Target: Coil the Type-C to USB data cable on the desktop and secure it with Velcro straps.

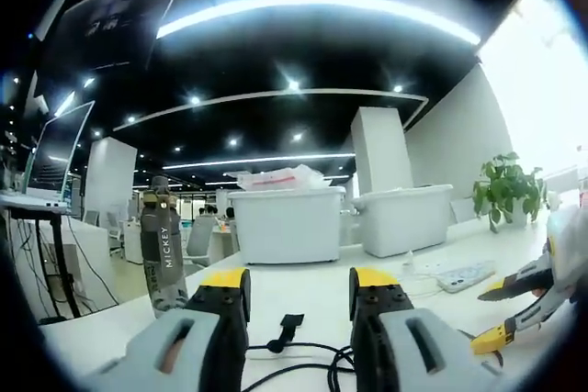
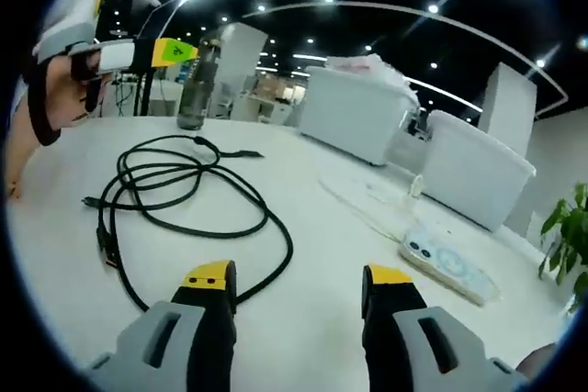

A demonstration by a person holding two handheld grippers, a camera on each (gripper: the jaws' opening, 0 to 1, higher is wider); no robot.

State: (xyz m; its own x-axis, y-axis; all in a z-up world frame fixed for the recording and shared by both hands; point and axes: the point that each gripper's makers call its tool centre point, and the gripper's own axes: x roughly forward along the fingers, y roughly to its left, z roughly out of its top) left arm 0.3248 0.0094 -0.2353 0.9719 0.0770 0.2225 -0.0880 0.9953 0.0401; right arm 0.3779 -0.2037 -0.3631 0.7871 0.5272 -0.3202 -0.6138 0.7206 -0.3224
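Note:
A black data cable lies in loose loops on the white desk, ahead and left of my right gripper, which is open with nothing between its jaws. In the left gripper view the cable runs under my open left gripper, and a short black Velcro strap on it lies between the jaws. The right gripper enters that view from the right, jaws apart above the desk. In the right gripper view the left gripper is held by a hand at the upper left, above the cable.
A dark bottle stands on the desk beyond the cable. A white power strip with its lead lies to the right. Two white bins and a potted plant stand behind the desk.

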